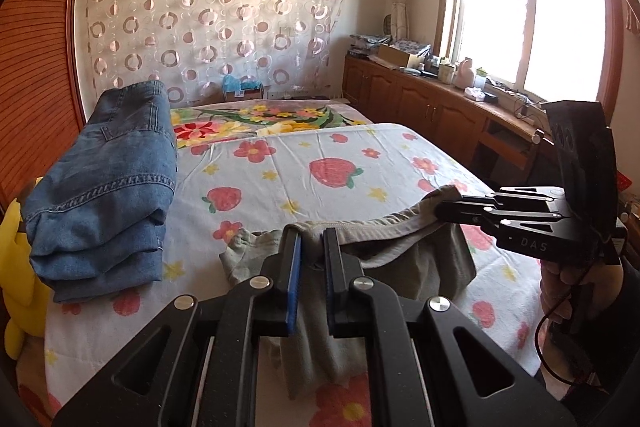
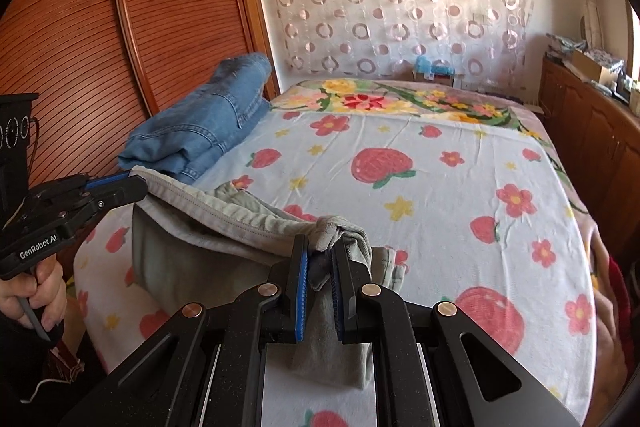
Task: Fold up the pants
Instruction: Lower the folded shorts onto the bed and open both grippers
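Grey-green pants [image 1: 416, 255] hang by their waistband over the near end of the bed. My left gripper [image 1: 312, 239] is shut on one end of the waistband, and in the right wrist view the same gripper [image 2: 136, 183] pinches the band's left end. My right gripper [image 2: 320, 247] is shut on the bunched other end of the pants [image 2: 208, 247]; from the left wrist camera that right gripper [image 1: 440, 207] comes in from the right. The band stretches between the two grippers and the legs drop below, partly hidden behind the fingers.
Folded blue jeans [image 1: 108, 179] lie on the bed's left side against a wooden slatted wardrobe [image 2: 100, 27]. The strawberry-print sheet [image 2: 440, 187] spreads ahead. A wooden cabinet with clutter [image 1: 432, 95] runs along the right under a window. A yellow plush toy [image 1: 16, 259] sits at the left.
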Demonstrator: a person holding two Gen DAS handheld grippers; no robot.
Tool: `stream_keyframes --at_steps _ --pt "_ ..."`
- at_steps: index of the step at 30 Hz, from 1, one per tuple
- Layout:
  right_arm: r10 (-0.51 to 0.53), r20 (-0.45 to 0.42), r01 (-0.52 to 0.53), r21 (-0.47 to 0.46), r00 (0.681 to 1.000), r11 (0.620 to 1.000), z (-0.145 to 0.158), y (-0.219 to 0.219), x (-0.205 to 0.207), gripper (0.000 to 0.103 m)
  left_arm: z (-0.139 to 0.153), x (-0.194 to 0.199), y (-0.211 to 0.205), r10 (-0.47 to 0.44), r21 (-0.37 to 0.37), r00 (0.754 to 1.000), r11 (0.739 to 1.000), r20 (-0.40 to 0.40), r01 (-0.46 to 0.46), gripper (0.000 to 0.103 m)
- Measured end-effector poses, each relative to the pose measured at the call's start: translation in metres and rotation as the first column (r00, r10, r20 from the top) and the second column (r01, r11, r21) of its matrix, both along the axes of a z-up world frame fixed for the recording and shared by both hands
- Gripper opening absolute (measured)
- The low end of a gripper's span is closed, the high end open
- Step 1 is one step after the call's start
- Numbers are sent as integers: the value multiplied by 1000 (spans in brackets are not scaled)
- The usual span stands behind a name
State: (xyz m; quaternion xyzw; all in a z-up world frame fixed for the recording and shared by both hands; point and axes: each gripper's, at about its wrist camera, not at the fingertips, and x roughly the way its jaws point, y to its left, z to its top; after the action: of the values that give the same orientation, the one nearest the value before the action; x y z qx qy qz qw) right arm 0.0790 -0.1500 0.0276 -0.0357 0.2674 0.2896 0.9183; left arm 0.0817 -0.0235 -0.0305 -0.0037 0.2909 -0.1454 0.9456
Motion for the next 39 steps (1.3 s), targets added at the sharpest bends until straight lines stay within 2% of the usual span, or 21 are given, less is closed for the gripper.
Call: stream_keyframes --at_steps 6,9,11,13,15,16,17,20,22,24,30,39 --pt "-7 -15 6 -24 1000 1000 -8 11 13 10 -9 1 -3 6 34 1000 999 -12 -6 13" --pt "-10 -12 10 -37 1000 999 -9 13 12 10 -10 1 0 8 27 1000 1000 -15 -7 19" --pt "-11 -10 11 -44 1000 999 -10 14 16 10 -9 0 0 17 32 1000 999 -8 -16 41" --pt "-9 -12 8 -50 1000 999 -10 17 19 10 -10 -1 3 10 9 1000 1000 -8 -10 52" --pt "-7 -17 6 -56 1000 998 -11 18 21 10 -13 1 5 4 -8 1000 1000 -30 -4 66" --pt "-7 -13 6 -61 1000 998 -12 18 19 10 -16 1 6 3 -14 999 1000 -42 -4 76" --pt "-9 -10 8 -62 1000 998 -11 18 19 10 -18 1 8 3 -17 999 1000 -51 -4 78" --pt "-13 -2 13 -57 1000 998 -9 19 22 10 -30 3 11 6 -20 996 1000 -94 -8 78" --pt "-19 2 19 -63 1000 998 -9 20 23 21 -36 3 13 24 -13 993 1000 -114 -25 78" --pt "-38 0 38 -69 999 997 -10 19 26 25 -42 3 14 36 -4 991 999 -126 -37 78" --pt "-35 -26 33 -56 999 998 -14 8 26 27 -53 13 20 78 42 983 997 -164 -72 78" --pt "-5 -77 -2 -95 997 995 -23 -5 19 29 -60 11 23 73 27 981 997 -179 -69 78"
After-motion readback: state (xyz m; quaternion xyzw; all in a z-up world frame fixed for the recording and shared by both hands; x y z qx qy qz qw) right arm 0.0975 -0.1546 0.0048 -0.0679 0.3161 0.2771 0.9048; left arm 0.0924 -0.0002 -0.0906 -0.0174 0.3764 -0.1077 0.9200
